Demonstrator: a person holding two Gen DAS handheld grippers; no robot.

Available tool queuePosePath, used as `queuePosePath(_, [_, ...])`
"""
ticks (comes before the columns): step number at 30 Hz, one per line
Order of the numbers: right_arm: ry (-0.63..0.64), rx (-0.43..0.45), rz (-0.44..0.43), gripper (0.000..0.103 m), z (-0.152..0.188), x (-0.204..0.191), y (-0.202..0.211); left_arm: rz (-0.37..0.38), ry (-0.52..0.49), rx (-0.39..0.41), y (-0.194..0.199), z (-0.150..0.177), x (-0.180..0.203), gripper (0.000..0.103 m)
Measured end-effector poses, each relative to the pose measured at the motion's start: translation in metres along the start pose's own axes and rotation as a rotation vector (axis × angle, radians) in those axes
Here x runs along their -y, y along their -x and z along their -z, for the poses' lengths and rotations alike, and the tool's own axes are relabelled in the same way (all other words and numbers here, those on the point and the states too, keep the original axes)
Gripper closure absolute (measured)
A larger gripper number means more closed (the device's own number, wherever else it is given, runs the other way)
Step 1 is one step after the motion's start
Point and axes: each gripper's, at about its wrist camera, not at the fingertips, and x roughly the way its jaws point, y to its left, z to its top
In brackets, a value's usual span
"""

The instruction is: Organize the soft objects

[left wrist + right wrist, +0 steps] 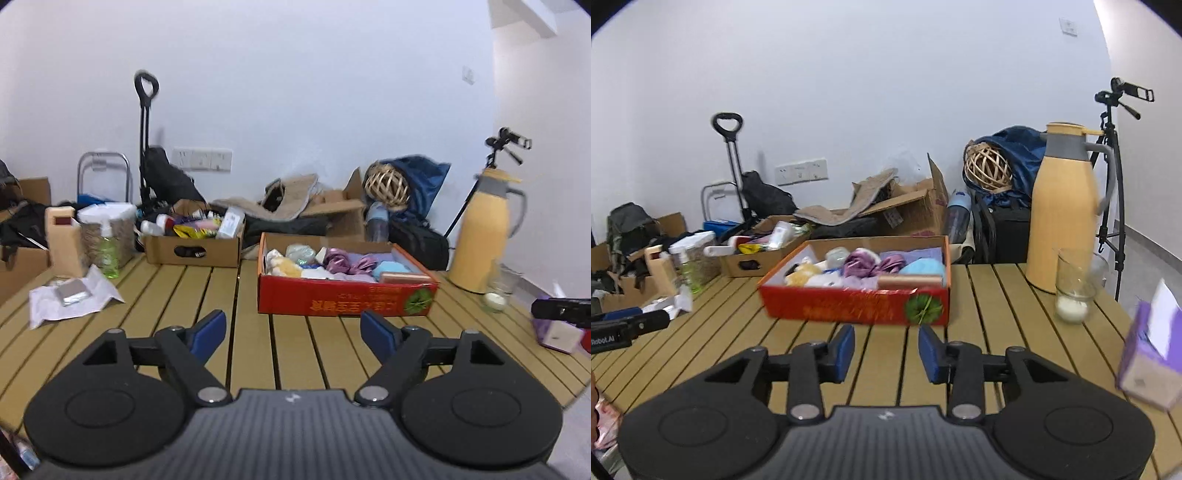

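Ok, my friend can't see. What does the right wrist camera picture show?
An open, empty right gripper hovers over a slatted wooden table, facing a red box full of soft things. A yellow jug and a glass stand to the right.

Ahead of me the slatted wooden counter (pixel 207 295) carries a red box (pixel 343 295) centrally, a brown carton (pixel 194 251) far left, and a yellow jug (pixel 480 236) far right.

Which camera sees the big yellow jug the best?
The right wrist view. There the yellow jug stands large and sharp, with its grey collar and handle clear, behind a glass. In the left wrist view the jug is whole too, but smaller, near the edge and a bit blurred.
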Motion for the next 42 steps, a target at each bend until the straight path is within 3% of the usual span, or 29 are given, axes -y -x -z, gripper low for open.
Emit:
queuePosePath(4, [-0.013,0.071,-0.009,0.051,0.032,-0.019,0.064,-0.029,-0.036,0.072,0.073,0.012,0.01,0.003])
queuePosePath(6, [0.01,0.103,-0.01,0.048,0.048,-0.03,0.096,-0.051,-0.055,0.108,0.108,0.021,0.015,0.001])
queuePosePath(10, [0.035,0.158,-0.006,0.041,0.076,-0.051,0.157,-0.025,-0.077,0.13,0.174,0.044,0.028,0.0])
queuePosePath(14, [0.04,0.234,-0.038,0.025,0.112,-0.072,0.235,-0.045,-0.055,0.131,0.228,0.076,0.037,0.0])
queuePosePath(20, [0.026,0.264,-0.061,0.018,0.159,-0.088,0.292,-0.048,-0.045,0.172,0.294,0.123,0.044,0.0])
queuePosePath(25, [0.039,0.297,-0.018,0.015,0.21,-0.104,0.327,-0.059,-0.064,0.188,0.341,0.158,0.048,0.0])
queuePosePath(33, [0.086,0.229,-0.019,0.012,0.262,-0.122,0.35,-0.102,-0.118,0.184,0.367,0.19,0.057,0.0])
queuePosePath(37, [0.068,0.235,-0.012,0.011,0.263,-0.118,0.352,-0.11,-0.072,0.175,0.36,0.186,0.05,0.0])
queuePosePath(42, [0.078,0.24,-0.022,0.002,0.262,-0.119,0.351,-0.105,-0.078,0.178,0.357,0.186,0.048,0.0])
